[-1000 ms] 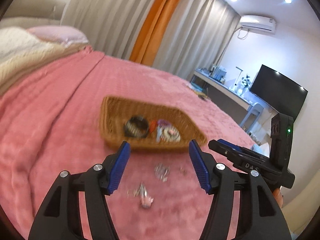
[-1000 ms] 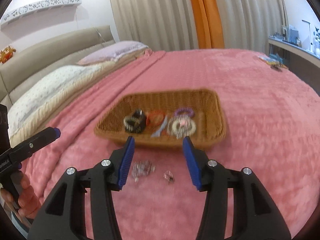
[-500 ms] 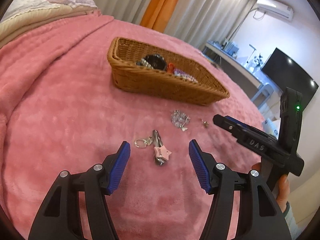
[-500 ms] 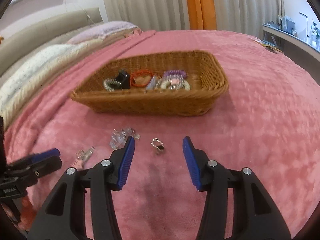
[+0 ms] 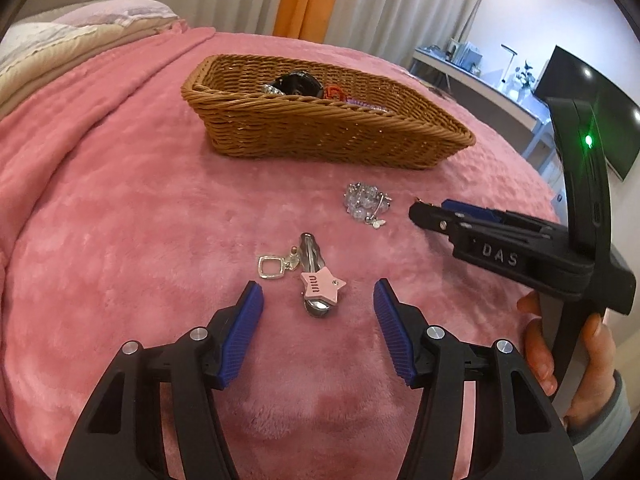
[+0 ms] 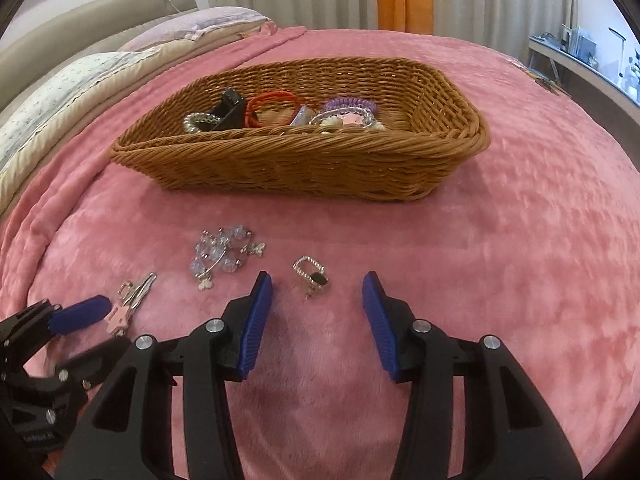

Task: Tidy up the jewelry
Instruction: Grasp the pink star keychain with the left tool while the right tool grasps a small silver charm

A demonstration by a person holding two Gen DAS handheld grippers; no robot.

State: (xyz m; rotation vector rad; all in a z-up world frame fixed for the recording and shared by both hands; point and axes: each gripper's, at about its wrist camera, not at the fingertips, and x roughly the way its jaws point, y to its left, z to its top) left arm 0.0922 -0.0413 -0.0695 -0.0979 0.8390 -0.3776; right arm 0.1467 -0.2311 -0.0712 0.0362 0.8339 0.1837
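While hovering low over the pink bed (image 5: 120, 208), got both grippers lined up on loose pieces short of the wicker basket (image 5: 320, 140). Looks like the pick-up step, with nothing held yet.

Left gripper (image 5: 317, 286): fingers apart and closing, with the near end of the star hair clip (image 5: 320, 286) sitting between the tips, not touched. Long axis of the clip runs near-to-far, pretty much in line with the fingers, so closing should squeeze across its narrow width. Handy. Worth watching the little square charm (image 5: 270, 267) just left of the clip, close enough to get dragged along.

Right gripper (image 6: 317, 280): fingers also apart and closing, bracketing the small ring (image 6: 312, 278), which lies right at the tips, a touch nearer the left finger. No contact visible there either. Probably needs a small nudge forward and down before the pinch.

Beaded bracelet (image 6: 224, 256) lies between the two targets, just left of the right gripper's fingers, so clearly that hand's job afterwards. Basket beyond everything, already holding bangles and hair ties.
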